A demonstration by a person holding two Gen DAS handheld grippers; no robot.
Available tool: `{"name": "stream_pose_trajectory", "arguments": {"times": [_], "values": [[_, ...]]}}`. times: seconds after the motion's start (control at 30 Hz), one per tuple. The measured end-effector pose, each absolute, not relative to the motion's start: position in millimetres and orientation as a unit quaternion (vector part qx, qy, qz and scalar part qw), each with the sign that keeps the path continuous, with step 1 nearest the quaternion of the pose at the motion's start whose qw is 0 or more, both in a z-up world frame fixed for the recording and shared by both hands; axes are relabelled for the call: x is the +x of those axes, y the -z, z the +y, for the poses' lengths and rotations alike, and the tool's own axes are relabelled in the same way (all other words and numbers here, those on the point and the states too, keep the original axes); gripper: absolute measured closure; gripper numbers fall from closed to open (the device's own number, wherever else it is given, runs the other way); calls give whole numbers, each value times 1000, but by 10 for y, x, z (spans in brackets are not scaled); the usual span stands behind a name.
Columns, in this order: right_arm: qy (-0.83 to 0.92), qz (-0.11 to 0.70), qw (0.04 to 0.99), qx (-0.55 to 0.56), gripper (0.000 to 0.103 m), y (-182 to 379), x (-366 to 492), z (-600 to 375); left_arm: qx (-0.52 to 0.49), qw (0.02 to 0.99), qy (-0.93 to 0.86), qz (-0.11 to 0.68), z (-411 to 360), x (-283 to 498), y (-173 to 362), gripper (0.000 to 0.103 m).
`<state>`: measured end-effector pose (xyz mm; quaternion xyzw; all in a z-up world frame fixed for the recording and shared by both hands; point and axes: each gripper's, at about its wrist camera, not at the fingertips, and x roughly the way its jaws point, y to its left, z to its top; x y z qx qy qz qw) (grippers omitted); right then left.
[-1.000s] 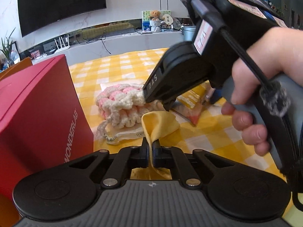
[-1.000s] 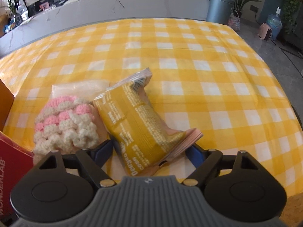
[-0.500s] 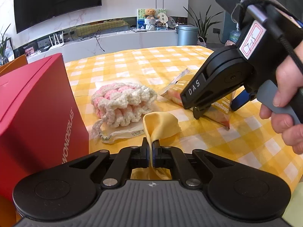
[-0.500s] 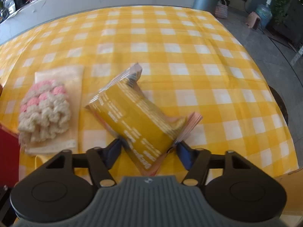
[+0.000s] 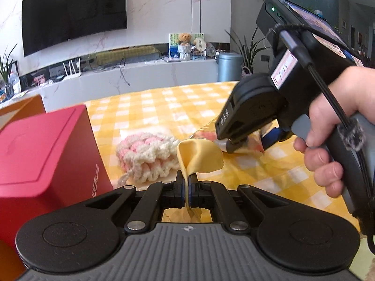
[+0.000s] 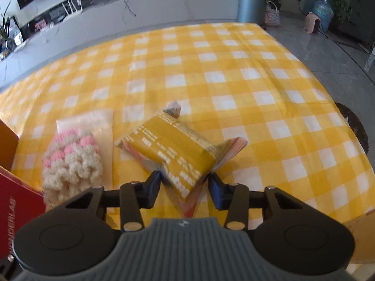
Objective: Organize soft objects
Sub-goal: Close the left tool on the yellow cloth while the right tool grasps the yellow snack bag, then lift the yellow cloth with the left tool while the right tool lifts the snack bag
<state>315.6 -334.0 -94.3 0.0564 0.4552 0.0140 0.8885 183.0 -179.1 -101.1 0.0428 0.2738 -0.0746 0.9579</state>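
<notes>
Two grips: yellow cloth, yellow packet.

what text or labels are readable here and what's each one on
"DAS": white letters on the side of the right gripper, seen from the left wrist.
"...NDERLAB": white letters on the red box, start cut off; the left wrist shows only "...DERLAB".
Yellow packet between the right jaws: white print, too blurred to read.
White sticker on the right gripper's body: marks unreadable.

Yellow packet on checkered cloth, pink-cream crochet piece beside — apart.
</notes>
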Motion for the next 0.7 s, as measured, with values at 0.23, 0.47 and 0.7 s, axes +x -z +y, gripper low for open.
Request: {"name": "stream_pose_trajectory", "arguments": {"times": [0.23, 0.47, 0.7], "values": [[-25, 402, 910, 96, 64, 605, 3007, -3444, 32, 962, 81, 260, -1792, 1770, 822, 100], [-42, 387, 912, 131, 102, 485, 2940, -3529, -2, 960, 83, 266, -1623, 1715, 658, 100], [-4, 410, 905, 116, 82, 642, 2962, -3636, -10, 960, 65, 272, -1515, 1691, 666, 100]]}}
